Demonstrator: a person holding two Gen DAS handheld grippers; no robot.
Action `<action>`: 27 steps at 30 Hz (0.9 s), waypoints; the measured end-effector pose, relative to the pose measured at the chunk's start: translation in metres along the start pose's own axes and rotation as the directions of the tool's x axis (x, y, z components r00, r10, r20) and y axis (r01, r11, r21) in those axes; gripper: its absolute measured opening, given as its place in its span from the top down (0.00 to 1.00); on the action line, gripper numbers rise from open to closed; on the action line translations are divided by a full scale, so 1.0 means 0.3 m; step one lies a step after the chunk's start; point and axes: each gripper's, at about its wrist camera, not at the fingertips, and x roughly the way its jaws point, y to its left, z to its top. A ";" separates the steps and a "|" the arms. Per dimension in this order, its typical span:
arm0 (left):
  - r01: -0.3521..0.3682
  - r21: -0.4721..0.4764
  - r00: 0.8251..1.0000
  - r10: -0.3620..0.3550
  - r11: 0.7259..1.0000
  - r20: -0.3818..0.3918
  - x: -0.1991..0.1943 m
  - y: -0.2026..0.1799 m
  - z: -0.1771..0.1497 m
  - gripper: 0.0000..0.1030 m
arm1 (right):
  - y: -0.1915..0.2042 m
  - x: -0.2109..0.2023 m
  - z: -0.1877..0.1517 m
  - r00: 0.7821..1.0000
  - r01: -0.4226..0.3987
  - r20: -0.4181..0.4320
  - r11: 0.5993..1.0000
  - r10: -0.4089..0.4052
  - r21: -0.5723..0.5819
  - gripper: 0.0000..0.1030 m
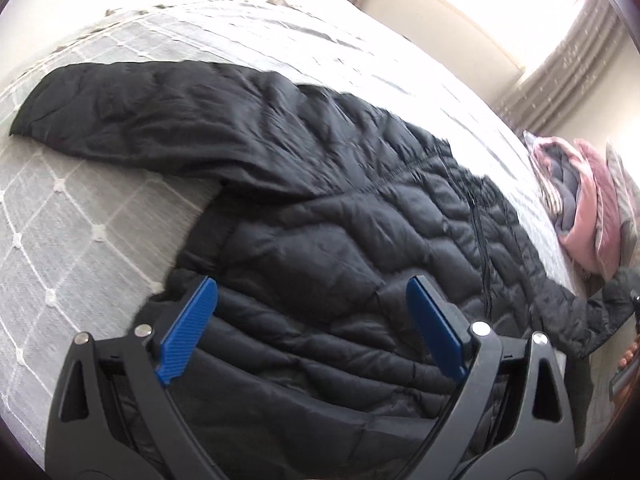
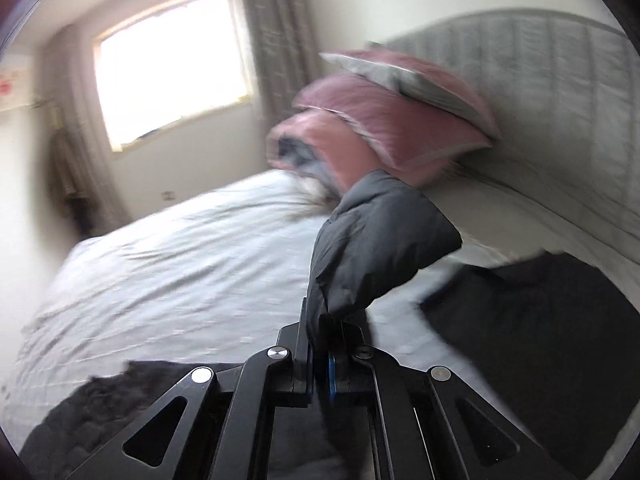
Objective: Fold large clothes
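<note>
A black quilted puffer jacket (image 1: 320, 208) lies spread on the bed, one sleeve (image 1: 120, 112) stretched to the far left, its zipper running down the middle. My left gripper (image 1: 312, 292) is open, its blue pads (image 1: 188, 328) just above the jacket's lower body, holding nothing. My right gripper (image 2: 320, 344) is shut on the cuff end of the other sleeve (image 2: 376, 240) and holds it lifted above the bed. More of the jacket (image 2: 540, 328) lies at the right of the right wrist view.
The bed has a grey patterned cover (image 1: 80, 220) and a pale sheet (image 2: 160, 260). Pink and grey pillows (image 2: 384, 120) are stacked by the grey padded headboard (image 2: 540, 80). A bright window (image 2: 168, 68) with curtains is beyond the bed.
</note>
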 end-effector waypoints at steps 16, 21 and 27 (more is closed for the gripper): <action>0.055 -0.201 0.998 -0.055 0.978 0.008 -0.018 0.207 0.063 0.07 | 0.984 0.147 -0.741 0.871 -0.432 -0.426 0.793 0.245 -0.429 0.93; 0.078 -0.239 0.997 -0.080 0.968 0.001 -0.011 0.235 0.073 0.07 | 0.967 0.205 -0.861 0.842 -0.454 -0.487 0.794 0.233 -0.404 0.89; 0.078 -0.245 0.997 -0.077 0.966 0.011 -0.015 0.240 0.077 0.07 | 0.988 0.176 -0.811 0.785 -0.533 -0.527 0.788 0.326 -0.306 0.64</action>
